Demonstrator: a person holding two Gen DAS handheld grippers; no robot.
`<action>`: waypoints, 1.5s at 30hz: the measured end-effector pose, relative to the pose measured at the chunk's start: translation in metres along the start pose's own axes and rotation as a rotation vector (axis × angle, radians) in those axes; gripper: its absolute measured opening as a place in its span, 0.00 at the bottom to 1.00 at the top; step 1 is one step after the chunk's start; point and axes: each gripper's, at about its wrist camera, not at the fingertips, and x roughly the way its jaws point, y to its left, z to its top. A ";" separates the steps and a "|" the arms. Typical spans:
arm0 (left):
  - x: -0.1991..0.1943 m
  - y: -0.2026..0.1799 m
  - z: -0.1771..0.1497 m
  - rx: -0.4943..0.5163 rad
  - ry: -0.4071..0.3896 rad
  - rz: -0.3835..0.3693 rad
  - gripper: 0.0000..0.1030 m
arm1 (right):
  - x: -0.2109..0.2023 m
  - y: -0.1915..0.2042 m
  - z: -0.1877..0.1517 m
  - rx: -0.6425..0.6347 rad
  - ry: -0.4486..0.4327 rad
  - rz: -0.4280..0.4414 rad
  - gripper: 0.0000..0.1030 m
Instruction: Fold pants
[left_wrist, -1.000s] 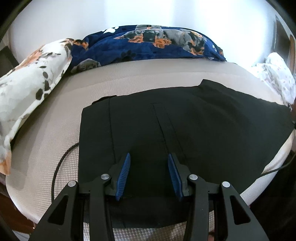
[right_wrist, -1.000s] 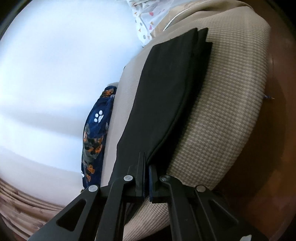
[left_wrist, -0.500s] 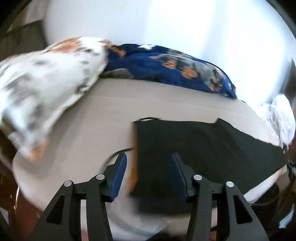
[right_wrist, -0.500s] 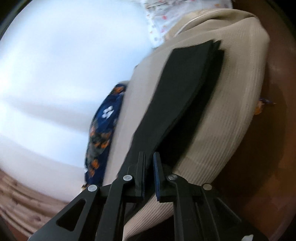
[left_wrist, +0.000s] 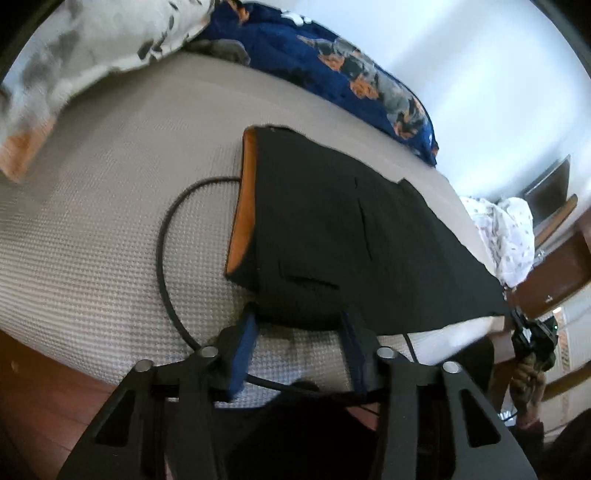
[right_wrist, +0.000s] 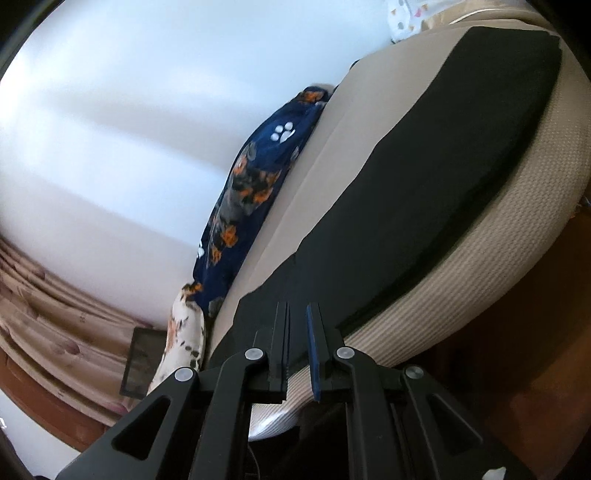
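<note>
The black pants (left_wrist: 332, 236) lie flat along the front of the beige bed (left_wrist: 110, 206), waistband to the left with its orange lining (left_wrist: 242, 214) showing. My left gripper (left_wrist: 301, 325) is open and empty at the near edge of the waist end, jaws either side of that edge. In the right wrist view the pants (right_wrist: 424, 192) stretch away along the mattress edge (right_wrist: 480, 273). My right gripper (right_wrist: 298, 332) is open a little at the near edge of the pants, nothing between its jaws.
A black cable (left_wrist: 162, 266) loops on the bed left of the waistband. A white flowered pillow (left_wrist: 92, 55) and a navy dog-print blanket (left_wrist: 351, 70) lie at the back. A white patterned cloth (left_wrist: 506, 232) lies at the far right. Wooden floor borders the bed.
My right gripper has opened and let go of the pants edge. My left gripper has drawn back off the pants towards the waist corner. Both views have swung.
</note>
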 end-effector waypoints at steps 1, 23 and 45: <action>-0.001 0.002 0.000 -0.010 -0.007 -0.008 0.40 | 0.001 0.001 -0.002 -0.003 0.001 -0.002 0.13; 0.001 -0.021 -0.002 0.134 -0.187 0.292 0.19 | -0.006 -0.029 0.003 0.067 -0.049 -0.019 0.18; 0.023 -0.109 0.020 0.272 -0.287 0.272 0.81 | -0.096 -0.145 0.117 0.244 -0.346 -0.284 0.31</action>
